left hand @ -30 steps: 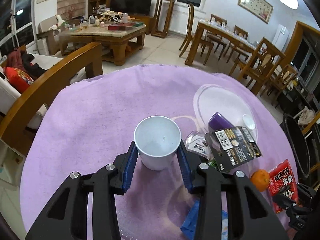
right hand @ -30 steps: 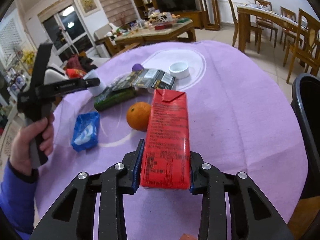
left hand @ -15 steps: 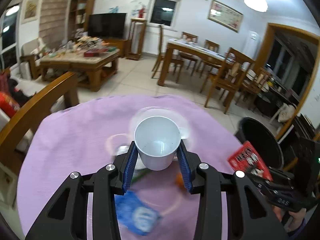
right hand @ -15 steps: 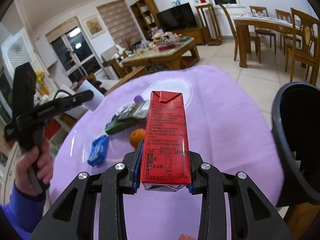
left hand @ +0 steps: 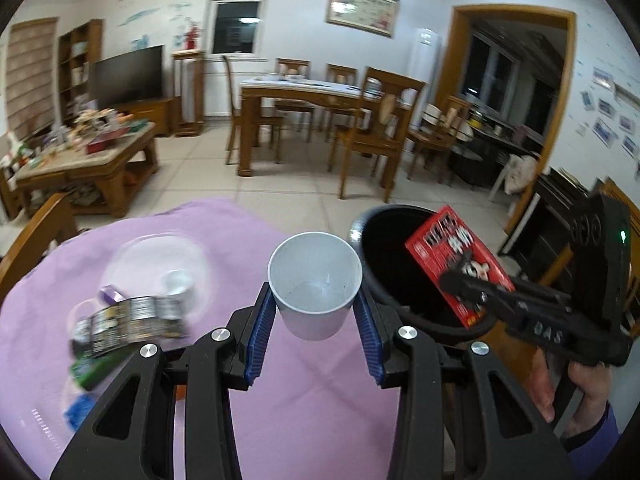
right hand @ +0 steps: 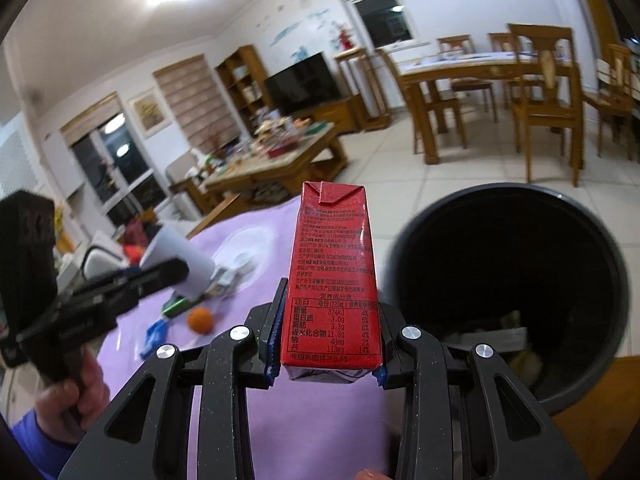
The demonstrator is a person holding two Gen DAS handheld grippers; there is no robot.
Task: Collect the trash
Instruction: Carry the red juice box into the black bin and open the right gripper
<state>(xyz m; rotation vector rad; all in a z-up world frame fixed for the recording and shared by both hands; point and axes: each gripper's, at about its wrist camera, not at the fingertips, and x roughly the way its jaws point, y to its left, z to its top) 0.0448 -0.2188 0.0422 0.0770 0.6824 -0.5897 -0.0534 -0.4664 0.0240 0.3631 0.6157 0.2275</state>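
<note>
My left gripper [left hand: 316, 322] is shut on a white paper cup [left hand: 315, 284], held upright above the purple tablecloth [left hand: 312, 408], just left of the black trash bin [left hand: 394, 264]. My right gripper [right hand: 326, 334] is shut on a red drink carton [right hand: 332, 280], held upright beside the bin [right hand: 508, 280]. In the left wrist view the carton [left hand: 452, 256] is tilted over the bin's opening. In the right wrist view the cup [right hand: 180, 262] and left gripper sit at the left.
On the table lie a dark snack wrapper [left hand: 132, 320], a green packet [left hand: 94, 368], a blue wrapper [right hand: 154, 334], an orange [right hand: 199, 319] and a small white dish [left hand: 176, 282]. The bin holds some trash [right hand: 516, 344]. Wooden chairs and tables stand beyond.
Both grippers have lifted and swung right towards the bin, carrying the cup and the carton. The carton has come over the bin's rim.
</note>
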